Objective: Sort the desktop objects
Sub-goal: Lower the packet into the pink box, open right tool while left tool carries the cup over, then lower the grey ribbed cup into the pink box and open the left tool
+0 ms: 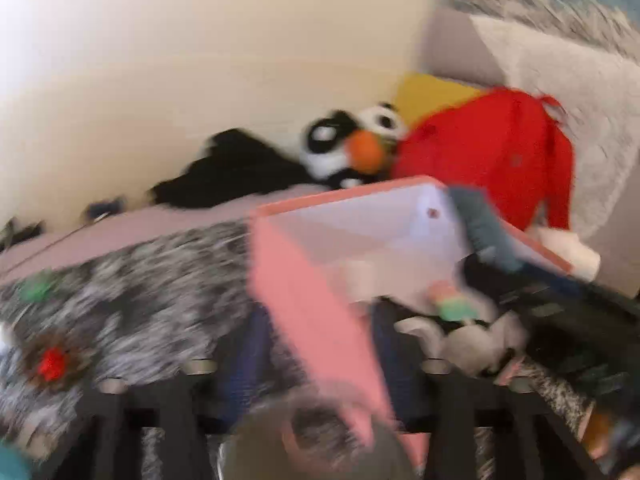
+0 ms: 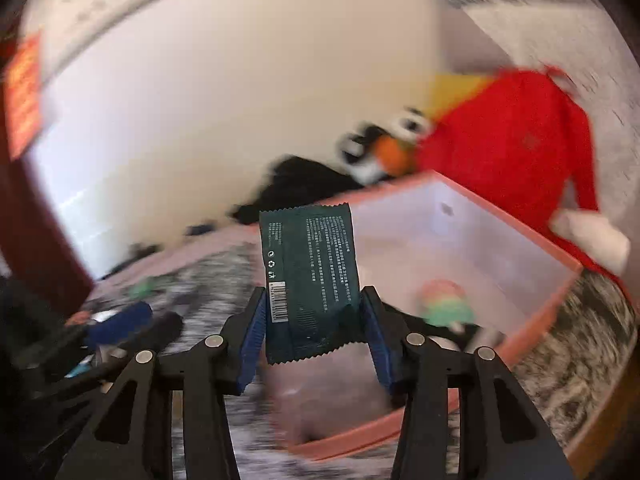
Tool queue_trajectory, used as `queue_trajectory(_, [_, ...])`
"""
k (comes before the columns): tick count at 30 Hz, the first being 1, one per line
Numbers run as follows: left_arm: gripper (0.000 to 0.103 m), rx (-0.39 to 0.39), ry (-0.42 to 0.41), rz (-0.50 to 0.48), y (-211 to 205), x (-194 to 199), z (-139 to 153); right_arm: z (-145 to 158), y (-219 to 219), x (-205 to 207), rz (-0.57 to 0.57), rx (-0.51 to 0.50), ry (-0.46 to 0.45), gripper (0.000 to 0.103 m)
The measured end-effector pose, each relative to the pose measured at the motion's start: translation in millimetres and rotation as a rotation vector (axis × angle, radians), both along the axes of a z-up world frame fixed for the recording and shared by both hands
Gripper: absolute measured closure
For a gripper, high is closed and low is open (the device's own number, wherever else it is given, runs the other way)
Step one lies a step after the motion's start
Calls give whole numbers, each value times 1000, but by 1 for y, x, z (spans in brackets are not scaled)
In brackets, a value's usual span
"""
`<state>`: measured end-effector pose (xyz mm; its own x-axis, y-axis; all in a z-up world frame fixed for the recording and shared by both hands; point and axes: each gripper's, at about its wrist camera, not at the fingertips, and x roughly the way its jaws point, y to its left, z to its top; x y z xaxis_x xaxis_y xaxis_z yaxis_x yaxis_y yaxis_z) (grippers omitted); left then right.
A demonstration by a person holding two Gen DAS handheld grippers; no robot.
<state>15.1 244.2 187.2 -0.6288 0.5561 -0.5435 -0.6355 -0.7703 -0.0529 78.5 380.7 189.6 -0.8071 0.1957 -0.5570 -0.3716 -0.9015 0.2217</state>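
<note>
A pink box (image 1: 280,280) with a white inside stands on a grey mottled blanket (image 1: 152,280). My left gripper (image 1: 316,320) hangs over the box's near wall. Heavy blur hides how its jaws stand, and a grey round blur (image 1: 312,440) lies low between its arms. My right gripper (image 2: 314,320) is shut on a dark green printed sachet (image 2: 312,272), held upright in front of the box (image 2: 540,248). From the left wrist that sachet (image 1: 480,232) shows over the box's right side. A small pink and green item (image 2: 444,304) lies inside the box.
Behind the box, a red plush toy (image 1: 488,152) and a black-and-white plush with an orange beak (image 1: 352,144) lean against a cream wall. Black cloth (image 1: 232,172) lies to their left. Small green (image 1: 38,288) and red (image 1: 52,364) items sit on the blanket.
</note>
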Motion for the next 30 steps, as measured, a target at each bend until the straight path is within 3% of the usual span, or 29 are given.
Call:
queue_trajectory(3, [66,-14,-60,-14,44,-11,-10,-22,37,-5,-61,-64,-73,50])
queue_trajectory(6, [58,-3,-132,-22,69,-26,-25,-39,65,-5,-107,-136,-112,50])
queue_trajectory(8, [36,18,-144,8,65,-30,-34,-46,75,-4,-120,-162,-117,50])
queue_trajectory(10, [23,41,-152,42,58,-33,-42,-48,79,-4,-112,-193,-107,49])
queue_trajectory(11, [12,48,-142,59,50,-32,-43,-46,80,-4,-105,-205,-98,42])
queue_trajectory(12, [8,54,-128,76,42,-31,-42,-44,79,-4,-101,-205,-84,38])
queue_trajectory(16, [5,46,-66,119,-4,-17,-38,-26,71,5,-102,-185,-2,22])
queue_trajectory(21, [2,-40,25,155,-52,29,-50,-2,40,14,-68,-99,56,14])
queue_trajectory(23, [1,-70,27,148,-61,52,-64,4,24,15,-55,-50,65,8])
queue_trajectory(27, [1,-121,20,118,-62,86,-98,12,0,17,-21,-6,76,7])
queue_trajectory(30, [1,-216,-27,105,-44,88,-142,13,-10,17,-7,-18,73,7])
